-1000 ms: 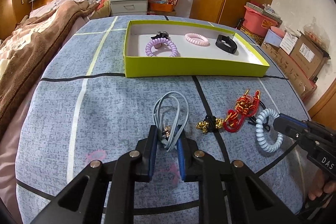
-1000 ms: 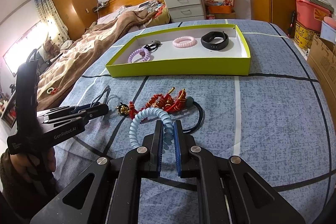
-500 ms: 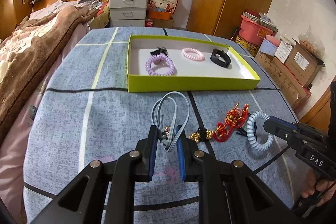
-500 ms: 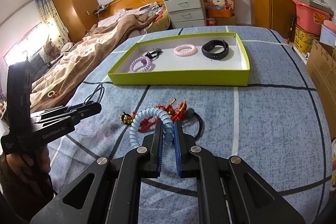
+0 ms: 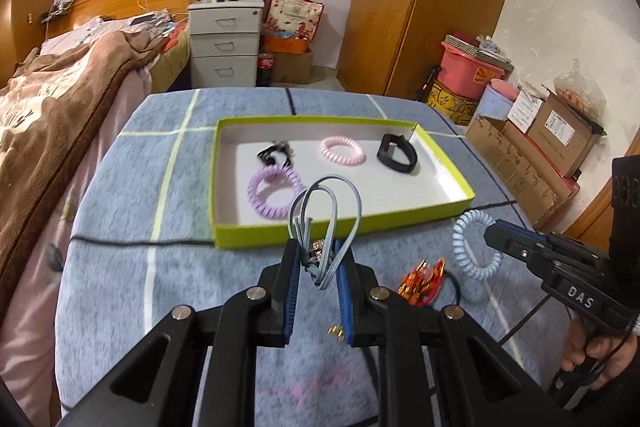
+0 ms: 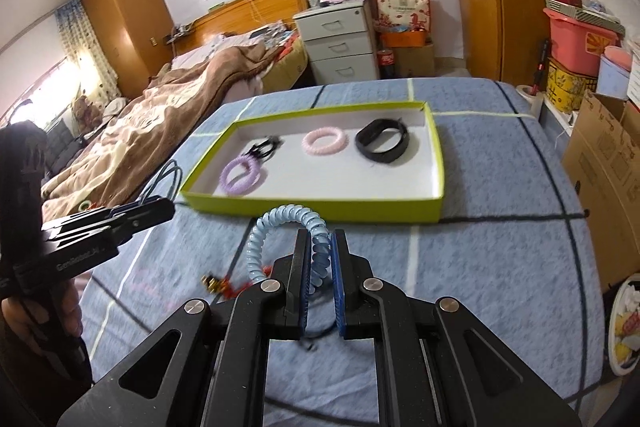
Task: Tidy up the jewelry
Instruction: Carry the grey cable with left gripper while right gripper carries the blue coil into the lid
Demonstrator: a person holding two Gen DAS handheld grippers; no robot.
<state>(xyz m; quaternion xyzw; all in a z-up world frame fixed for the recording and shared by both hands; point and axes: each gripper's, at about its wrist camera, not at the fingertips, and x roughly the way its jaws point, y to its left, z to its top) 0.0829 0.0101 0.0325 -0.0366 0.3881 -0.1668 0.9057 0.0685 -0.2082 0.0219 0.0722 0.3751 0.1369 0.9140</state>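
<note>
My left gripper [image 5: 319, 247] is shut on a grey-blue cord bracelet [image 5: 326, 205], held in the air just before the near wall of the yellow-green tray [image 5: 256, 235]. My right gripper [image 6: 320, 241] is shut on a light blue spiral hair tie [image 6: 286, 217], also lifted, in front of the tray [image 6: 438, 187]. In the tray lie a purple spiral tie [image 5: 274, 191], a pink spiral tie [image 5: 343, 149], a black band [image 5: 397, 153] and a small black clip [image 5: 274, 153]. A red and gold knotted charm [image 5: 422, 281] lies on the blue cloth below.
The blue checked tablecloth [image 5: 120, 267] covers the table. A bed with a brown blanket [image 5: 52, 115] lies to the left. Drawers [image 5: 224, 45], a wardrobe and cardboard boxes [image 5: 532, 155] stand behind and to the right. A hand [image 5: 596, 355] holds the right gripper.
Both grippers have risen from the cloth and moved toward the tray, lifting the cord bracelet and the blue spiral tie. The red charm stayed on the cloth.
</note>
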